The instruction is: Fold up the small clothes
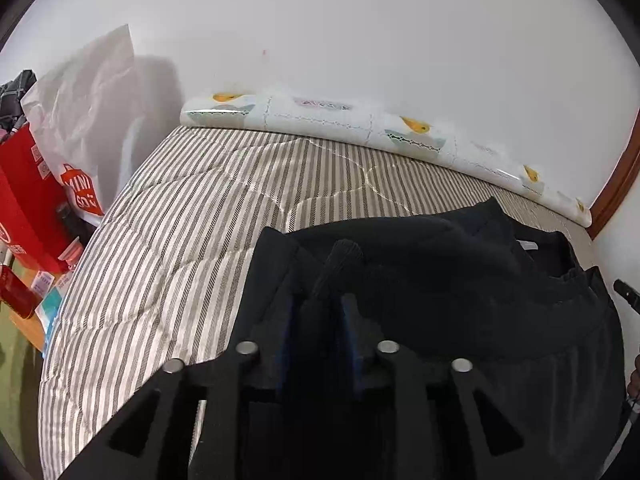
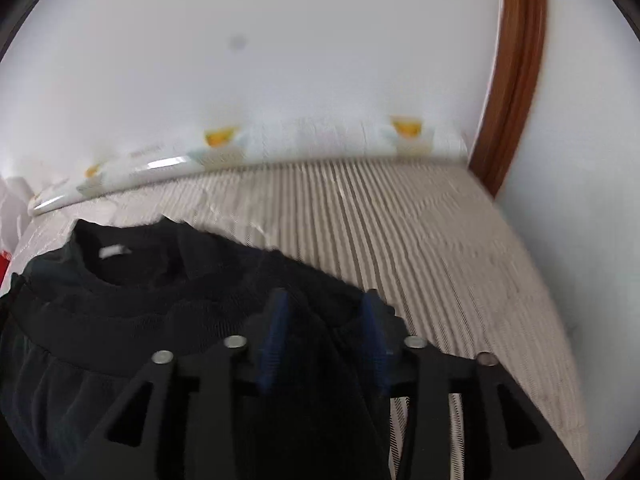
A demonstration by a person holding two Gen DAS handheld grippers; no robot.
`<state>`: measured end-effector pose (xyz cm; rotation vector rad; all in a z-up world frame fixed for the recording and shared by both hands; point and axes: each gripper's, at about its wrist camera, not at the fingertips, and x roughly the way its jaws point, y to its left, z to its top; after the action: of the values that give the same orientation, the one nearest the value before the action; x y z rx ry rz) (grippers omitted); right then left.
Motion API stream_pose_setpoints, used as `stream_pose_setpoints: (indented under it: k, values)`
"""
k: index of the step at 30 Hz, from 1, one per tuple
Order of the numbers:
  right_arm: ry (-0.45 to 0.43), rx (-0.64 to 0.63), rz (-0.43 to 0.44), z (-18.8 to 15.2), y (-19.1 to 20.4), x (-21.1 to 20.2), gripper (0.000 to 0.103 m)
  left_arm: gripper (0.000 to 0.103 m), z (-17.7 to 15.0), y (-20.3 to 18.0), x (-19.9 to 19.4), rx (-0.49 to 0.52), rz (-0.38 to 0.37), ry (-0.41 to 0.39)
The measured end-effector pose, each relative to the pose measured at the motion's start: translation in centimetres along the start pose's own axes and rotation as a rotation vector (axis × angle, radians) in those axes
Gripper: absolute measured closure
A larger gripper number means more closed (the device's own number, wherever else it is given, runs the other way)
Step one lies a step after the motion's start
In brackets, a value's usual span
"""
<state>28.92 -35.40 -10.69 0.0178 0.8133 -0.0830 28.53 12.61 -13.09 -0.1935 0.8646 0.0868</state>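
Here the left gripper [image 1: 326, 308] has its jaws drawn close on a ridged fold of the black garment [image 1: 440, 280], which stands up between the blue-padded fingers [image 1: 354, 320], so it grips the cloth near the garment's left edge. The right gripper [image 2: 324, 320] has its jaws set wider, with dark cloth bunched between the blue pads [image 2: 276, 328]; it looks to be clamped on the garment's right edge, though the motion blur leaves that less than sure. The garment lies across the near part of the bed, its neck opening with a small white label [image 2: 112, 251] turned toward the far edge, and a band of hem or waist is doubled over the body below the collar. I judge the fold to be under way: one edge seems already lifted and brought over, while the piece is not yet flattened into a tidy packet, so the sides and a final smoothing are likely left. The striped quilt [image 1: 180, 220] that covers the bed is lightly creased and bare beyond the garment. Along the far edge a white bolster printed with yellow birds [image 1: 416, 126] rests against the white wall [image 1: 360, 32]. Past the left edge stand a white shopping bag [image 1: 88, 120] and a red box [image 1: 28, 192]; at the far right corner a brown wooden frame [image 2: 516, 72] rises.
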Motion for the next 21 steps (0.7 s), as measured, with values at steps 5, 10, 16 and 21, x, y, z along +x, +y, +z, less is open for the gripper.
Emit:
stream_pose_setpoints:
  k: [5,10,16,21]
  values:
    - [0.020,-0.163,0.089,0.2,5.2,-0.7,0.058,0.072,-1.2,0.0,-1.5,0.002,-0.039,0.023]
    - [0.109,-0.255,0.055,-0.7,8.3,2.9,0.058,0.068,-2.6,0.8,-3.4,0.008,-0.055,0.022]
    - [0.095,-0.246,0.048,-1.0,8.2,3.1,0.099,0.061,-4.4,2.0,-4.1,0.023,-0.049,0.021]
    - [-0.026,-0.170,0.081,0.6,7.1,0.8,0.099,0.059,-5.0,2.7,-3.7,0.006,-0.033,0.029]
